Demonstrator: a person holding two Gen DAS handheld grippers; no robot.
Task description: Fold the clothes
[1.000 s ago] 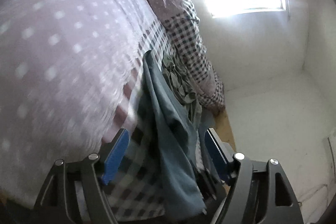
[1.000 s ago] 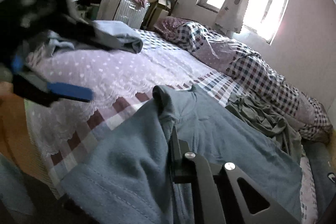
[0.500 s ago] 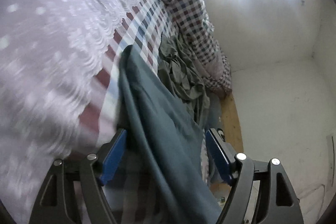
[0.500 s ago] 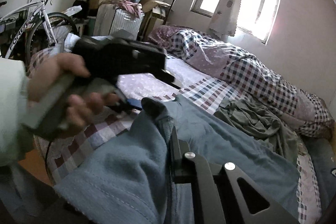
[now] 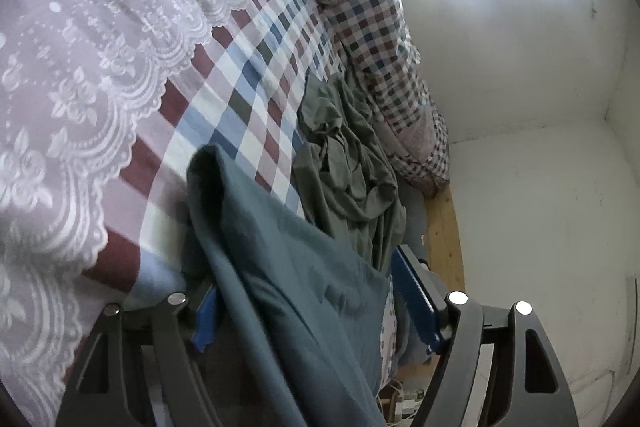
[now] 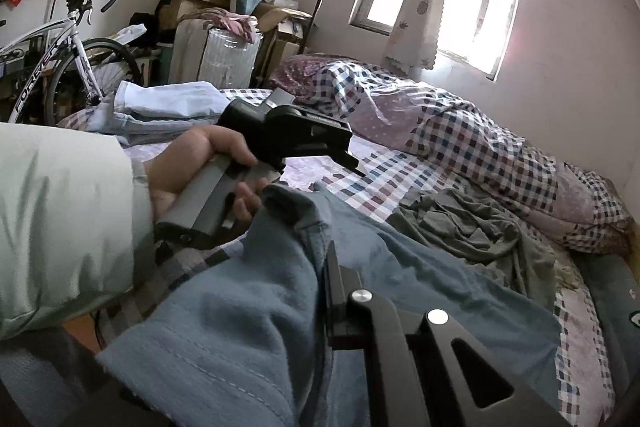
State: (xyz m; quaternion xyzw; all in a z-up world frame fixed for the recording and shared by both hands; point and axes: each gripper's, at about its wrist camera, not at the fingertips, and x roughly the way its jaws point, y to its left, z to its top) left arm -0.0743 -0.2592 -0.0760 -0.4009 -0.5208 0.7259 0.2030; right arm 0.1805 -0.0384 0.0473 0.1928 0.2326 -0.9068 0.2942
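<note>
Left wrist: blue-grey cotton garment being draped between closing jaws of left gripper, pads not pressing; checked bed beneath.
Right wrist: same garment being clamped in fully closed jaws of right gripper, above bed.

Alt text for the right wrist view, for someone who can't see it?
The right hand-held gripper is shut on a blue-grey garment over a checked bed. The person's left hand holds the other hand-held gripper beside it; an olive garment lies crumpled beyond.

Right tool's tips under blue garment
</note>
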